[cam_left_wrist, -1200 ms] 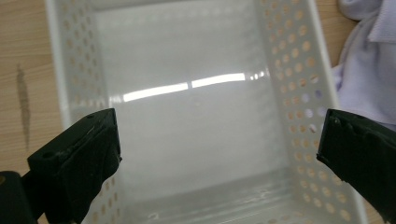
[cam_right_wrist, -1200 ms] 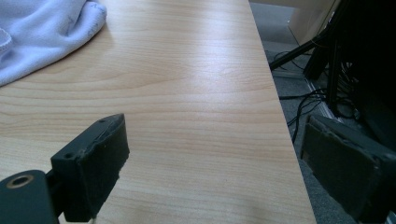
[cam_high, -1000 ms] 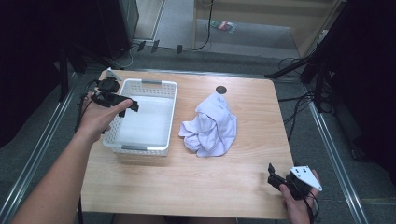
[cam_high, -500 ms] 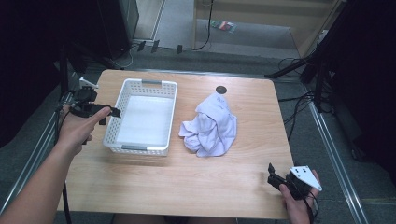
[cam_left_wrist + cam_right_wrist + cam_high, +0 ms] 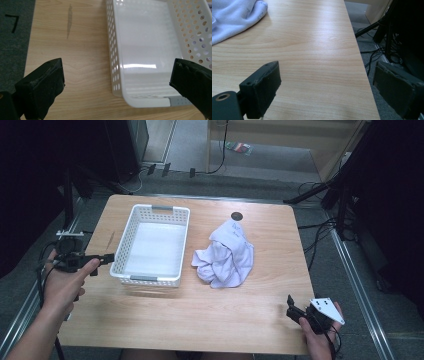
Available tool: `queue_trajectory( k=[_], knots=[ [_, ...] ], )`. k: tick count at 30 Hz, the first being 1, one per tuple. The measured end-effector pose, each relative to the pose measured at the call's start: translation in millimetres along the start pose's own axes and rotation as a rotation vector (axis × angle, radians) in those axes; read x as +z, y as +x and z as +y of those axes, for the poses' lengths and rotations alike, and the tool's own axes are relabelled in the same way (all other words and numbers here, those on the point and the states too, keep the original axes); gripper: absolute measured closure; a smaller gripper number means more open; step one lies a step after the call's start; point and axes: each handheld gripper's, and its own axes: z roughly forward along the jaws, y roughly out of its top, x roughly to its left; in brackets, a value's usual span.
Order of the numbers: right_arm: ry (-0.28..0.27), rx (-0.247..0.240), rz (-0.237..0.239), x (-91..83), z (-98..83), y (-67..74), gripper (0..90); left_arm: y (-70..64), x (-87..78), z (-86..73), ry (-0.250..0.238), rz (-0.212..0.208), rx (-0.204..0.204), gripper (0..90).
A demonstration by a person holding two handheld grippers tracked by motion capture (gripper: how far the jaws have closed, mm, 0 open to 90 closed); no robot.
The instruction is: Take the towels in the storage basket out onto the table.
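A white perforated basket (image 5: 123,245) stands empty on the left half of the wooden table (image 5: 200,320). A crumpled pale lilac cloth (image 5: 225,256) lies just to its right. My left gripper (image 5: 105,258) hovers at the table's left edge beside the basket. In the left gripper view the left gripper (image 5: 117,70) is open, and the basket's (image 5: 113,50) near left corner lies between its jaws. My right gripper (image 5: 292,306) is held at the near right corner. It (image 5: 327,68) is open over bare wood, with the cloth (image 5: 234,17) far off at the upper left.
A small black round mark (image 5: 236,216) sits near the table's far edge. A dark streak (image 5: 69,21) marks the wood left of the basket. Cables and stand legs (image 5: 320,195) lie on the floor past the right edge.
My left gripper has drawn back from over the basket's far left corner, toward me and out to the table's left edge. The right gripper, basket and cloth have not moved.
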Motion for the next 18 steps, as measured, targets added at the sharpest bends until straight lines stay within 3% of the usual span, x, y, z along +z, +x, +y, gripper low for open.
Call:
queue_trajectory(
  k=[6, 11, 14, 18],
  knots=[
    [0.000, 0.001, -0.002, 0.0, 0.0, 0.0, 8.0, 7.3, -7.0, -32.6, -0.096, 0.017, 0.023, 0.0],
    [0.000, 0.003, -0.005, 0.0, 0.0, 0.0, 8.0, 13.4, -10.4, -55.6, -0.184, -0.049, -0.005, 0.0],
    [-0.002, 0.003, -0.005, -0.1, -0.1, 0.0, 8.0, 18.4, -10.0, -71.5, -0.246, -0.061, -0.011, 0.0],
    [-0.002, 0.003, -0.004, -0.1, 0.0, -0.1, 8.0, 25.2, -8.3, -88.7, -0.333, -0.046, -0.024, 0.0]
  ],
)
